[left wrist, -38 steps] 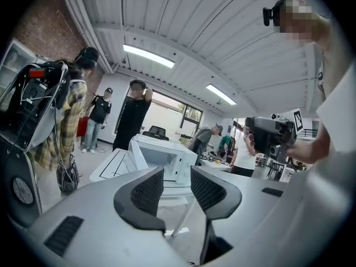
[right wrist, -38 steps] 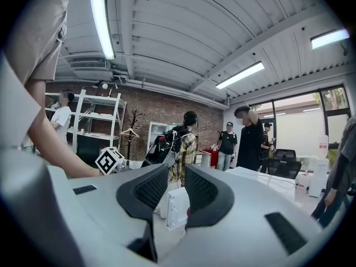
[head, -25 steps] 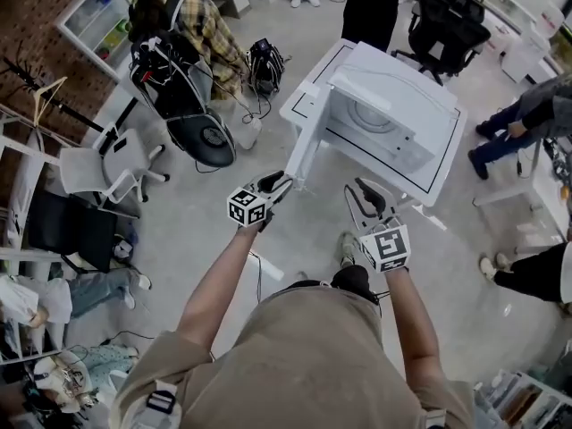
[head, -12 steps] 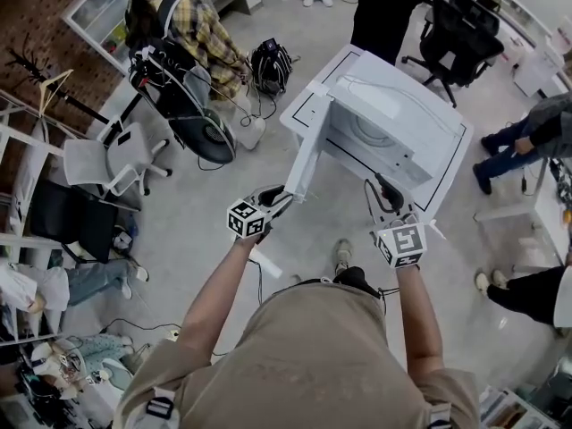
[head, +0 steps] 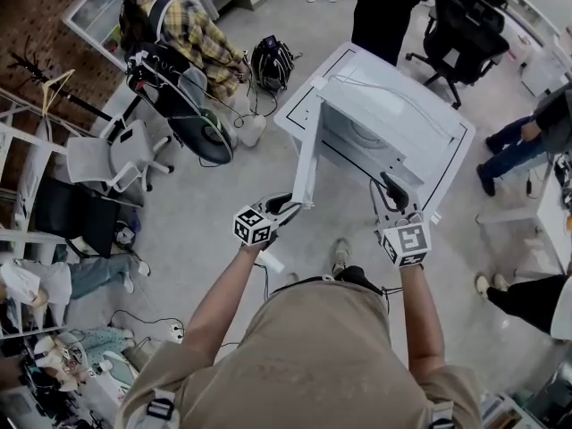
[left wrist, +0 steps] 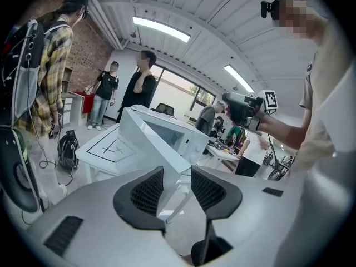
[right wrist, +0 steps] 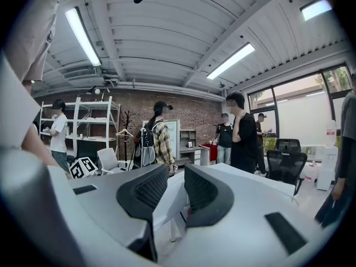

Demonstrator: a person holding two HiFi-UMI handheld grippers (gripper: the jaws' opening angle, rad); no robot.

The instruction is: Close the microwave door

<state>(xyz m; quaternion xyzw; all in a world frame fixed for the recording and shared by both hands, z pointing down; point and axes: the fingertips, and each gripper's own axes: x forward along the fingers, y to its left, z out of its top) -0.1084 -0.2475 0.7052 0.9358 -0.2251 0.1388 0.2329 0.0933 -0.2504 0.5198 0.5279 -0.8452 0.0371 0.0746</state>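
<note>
Before microwave door [head: 308,159], arms extended; left gripper [head: 289,206], right gripper [head: 391,189] jaws apart.

Soft, even light comes from ceiling light strips [left wrist: 161,29] and from windows [right wrist: 303,107]. Shadows on the floor [head: 206,213] are faint. The head view is greyish and muted, sharp in the middle and strongly bent at its edges. Both gripper views are fisheye circles with dark corners. The left hand-held gripper [left wrist: 177,174] and right hand-held gripper [right wrist: 176,174] look slightly soft up close. The white microwave [head: 393,123] shows little surface detail.
</note>
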